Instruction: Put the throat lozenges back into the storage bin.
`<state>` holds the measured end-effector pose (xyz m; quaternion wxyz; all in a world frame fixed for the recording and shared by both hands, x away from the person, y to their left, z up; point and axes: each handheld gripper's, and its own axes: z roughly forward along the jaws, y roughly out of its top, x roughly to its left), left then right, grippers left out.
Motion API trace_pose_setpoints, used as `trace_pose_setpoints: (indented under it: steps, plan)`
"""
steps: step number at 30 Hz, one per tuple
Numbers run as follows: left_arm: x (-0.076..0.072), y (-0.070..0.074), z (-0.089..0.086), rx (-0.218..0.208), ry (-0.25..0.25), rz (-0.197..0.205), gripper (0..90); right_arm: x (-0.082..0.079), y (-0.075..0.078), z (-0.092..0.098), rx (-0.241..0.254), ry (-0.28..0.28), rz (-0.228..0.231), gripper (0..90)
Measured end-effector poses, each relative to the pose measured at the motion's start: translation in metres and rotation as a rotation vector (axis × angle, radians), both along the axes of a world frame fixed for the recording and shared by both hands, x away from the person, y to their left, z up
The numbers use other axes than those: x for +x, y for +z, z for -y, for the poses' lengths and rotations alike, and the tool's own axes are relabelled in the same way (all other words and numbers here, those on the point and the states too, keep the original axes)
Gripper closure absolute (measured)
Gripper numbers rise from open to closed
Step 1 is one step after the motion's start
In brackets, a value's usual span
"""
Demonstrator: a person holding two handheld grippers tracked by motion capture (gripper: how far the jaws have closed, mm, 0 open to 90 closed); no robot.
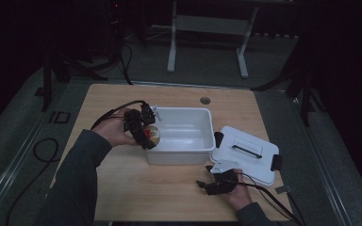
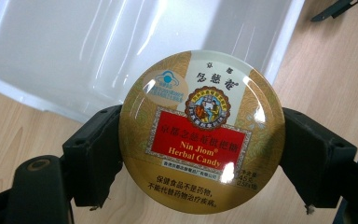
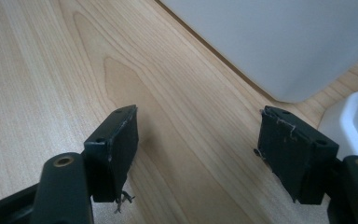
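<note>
While the wooden table (image 1: 122, 188) holds it:
White box (image 1: 181, 136): open, lid (image 1: 247, 153) lies beside it.
Left gripper (image 2: 200, 140): squeezes the round candy tin (image 2: 201, 130) between both jaws, over the box's near edge.
Right gripper (image 3: 198, 154): jaws wide apart, nothing inside, low over the table.

candy tin (image 2: 202, 133), centre of frame: glossy printed lid w/ glare spots. bin (image 2: 74, 51), upper left: smooth white plastic, semi-gloss. table (image 3: 42, 70): pale wood-grain, matt. gripper pads (image 3: 116, 149): matt black, frayed at edges.
</note>
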<state>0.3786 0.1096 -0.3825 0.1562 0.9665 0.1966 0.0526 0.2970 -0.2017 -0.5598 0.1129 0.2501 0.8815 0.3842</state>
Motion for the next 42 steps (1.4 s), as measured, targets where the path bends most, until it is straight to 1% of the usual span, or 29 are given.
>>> trace_pose_setpoints:
  steps: [14,22,31,35,42]
  plan:
    - [0.008,-0.004,0.009,0.002,0.009,0.005,20.3,0.000,0.000,0.000,0.000,0.000,0.000,28.1]
    - [0.010,-0.008,0.016,0.004,0.004,0.005,20.3,0.000,0.000,0.000,0.000,0.000,0.000,28.1]
    - [0.011,-0.010,0.023,0.015,-0.002,0.006,20.3,0.000,0.000,0.000,0.000,0.001,0.000,28.0]
    - [0.011,-0.011,0.025,0.020,-0.008,0.006,20.3,0.000,0.000,0.000,0.000,0.001,0.000,28.0]
    - [0.013,-0.012,0.025,0.015,-0.002,0.003,20.3,0.000,0.000,0.000,0.000,0.001,0.000,28.0]
